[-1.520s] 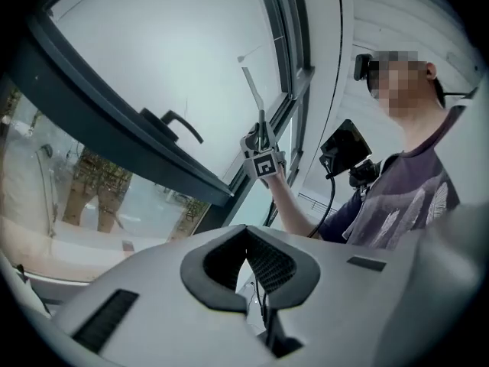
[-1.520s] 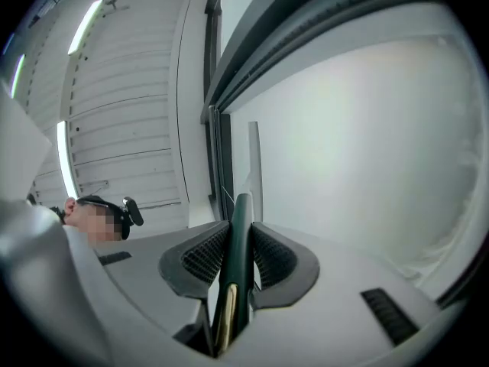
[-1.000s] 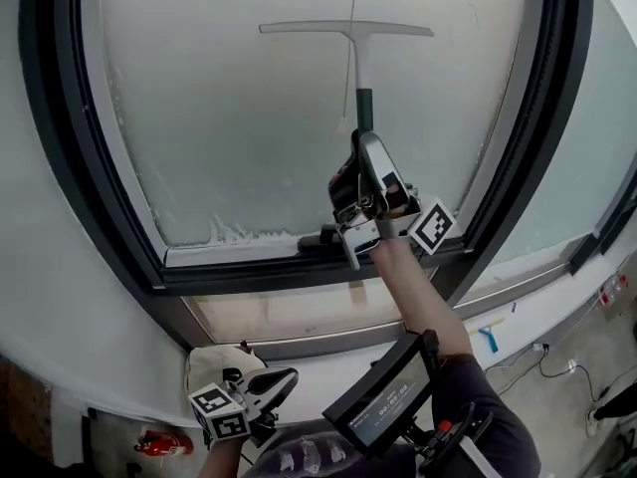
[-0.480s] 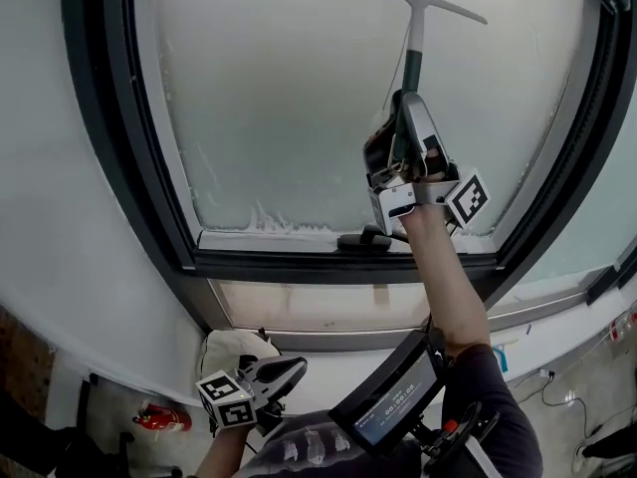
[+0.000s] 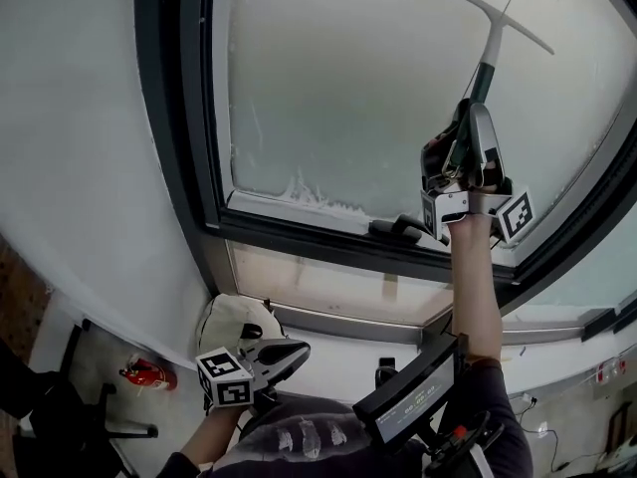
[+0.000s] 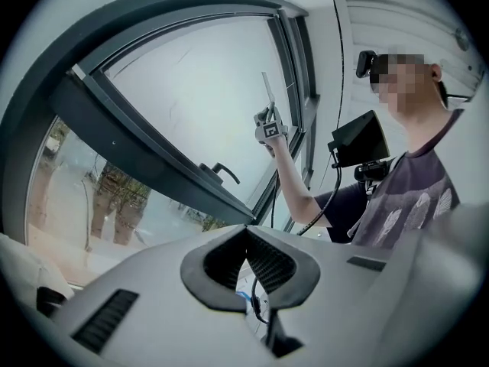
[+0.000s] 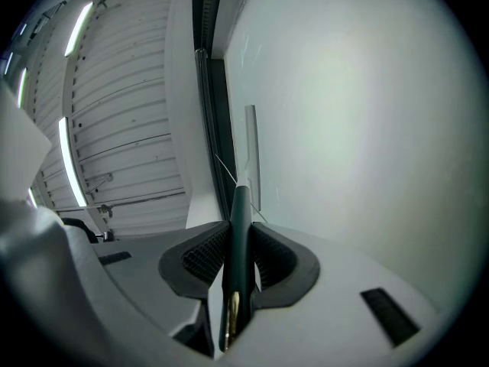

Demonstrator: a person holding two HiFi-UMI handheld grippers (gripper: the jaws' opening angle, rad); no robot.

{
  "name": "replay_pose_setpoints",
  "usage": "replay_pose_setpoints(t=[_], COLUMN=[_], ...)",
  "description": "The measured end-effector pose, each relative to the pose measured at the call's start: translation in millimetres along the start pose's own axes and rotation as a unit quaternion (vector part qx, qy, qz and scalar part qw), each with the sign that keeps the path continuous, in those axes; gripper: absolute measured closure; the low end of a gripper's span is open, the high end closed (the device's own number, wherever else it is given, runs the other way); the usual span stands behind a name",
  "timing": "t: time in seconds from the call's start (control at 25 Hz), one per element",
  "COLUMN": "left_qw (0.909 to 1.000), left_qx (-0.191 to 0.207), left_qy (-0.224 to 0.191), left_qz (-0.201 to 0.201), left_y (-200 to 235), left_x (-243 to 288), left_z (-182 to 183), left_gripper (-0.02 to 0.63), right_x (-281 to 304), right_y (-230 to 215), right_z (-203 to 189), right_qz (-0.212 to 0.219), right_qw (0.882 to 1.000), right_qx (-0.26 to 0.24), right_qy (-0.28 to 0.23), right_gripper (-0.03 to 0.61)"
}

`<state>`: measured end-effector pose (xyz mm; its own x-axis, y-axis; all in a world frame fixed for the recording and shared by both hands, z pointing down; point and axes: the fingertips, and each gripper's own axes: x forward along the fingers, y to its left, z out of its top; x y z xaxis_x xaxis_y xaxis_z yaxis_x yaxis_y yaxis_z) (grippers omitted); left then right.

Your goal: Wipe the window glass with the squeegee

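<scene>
Left hand-held gripper (image 5: 291,351) hangs low by the person's waist, jaws pressed together, empty. Right hand-held gripper (image 5: 474,114) is raised, pinching the squeegee (image 5: 489,50) handle, blade on the window glass (image 5: 348,98) near its top right corner. Blade was level a second ago and is tilted now, so the stroke is likely just starting.

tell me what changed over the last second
The right gripper, shut on the white squeegee with the dark green handle, carried it rightward across the frosted window glass, tilting its blade. The left gripper stayed low, shut and empty.
</scene>
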<state>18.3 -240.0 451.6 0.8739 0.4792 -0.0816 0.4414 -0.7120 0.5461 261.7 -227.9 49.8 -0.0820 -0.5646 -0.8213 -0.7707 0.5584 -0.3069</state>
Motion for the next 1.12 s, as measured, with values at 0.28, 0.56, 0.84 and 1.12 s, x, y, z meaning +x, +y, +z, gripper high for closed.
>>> replay_pose_setpoints(t=[0.28, 0.56, 0.84, 1.12], left_qw=[0.9998, 0.9984, 0.9937, 0.9873], left_qx=[-0.006, 0.007, 0.002, -0.034], left_qy=[0.013, -0.012, -0.027, -0.040], left_qz=[0.011, 0.056, 0.109, 0.150], left_y=[-14, -45, -77, -89], left_x=[9, 32, 48, 42], left_z=[-19, -33, -64, -98], left_gripper=[0.607, 0.607, 0.607, 0.607], right_x=[-24, -54, -78, -99], right_y=[-4, -6, -9, -11], right_z=[-16, -24, -33, -54], right_qz=[-0.014, -0.012, -0.004, -0.002], right_qw=[1.000, 0.997, 0.993, 0.988], right_qx=[0.019, 0.054, 0.095, 0.135], right_qy=[0.021, 0.049, 0.070, 0.068], right_gripper=[0.486, 0.486, 0.486, 0.486])
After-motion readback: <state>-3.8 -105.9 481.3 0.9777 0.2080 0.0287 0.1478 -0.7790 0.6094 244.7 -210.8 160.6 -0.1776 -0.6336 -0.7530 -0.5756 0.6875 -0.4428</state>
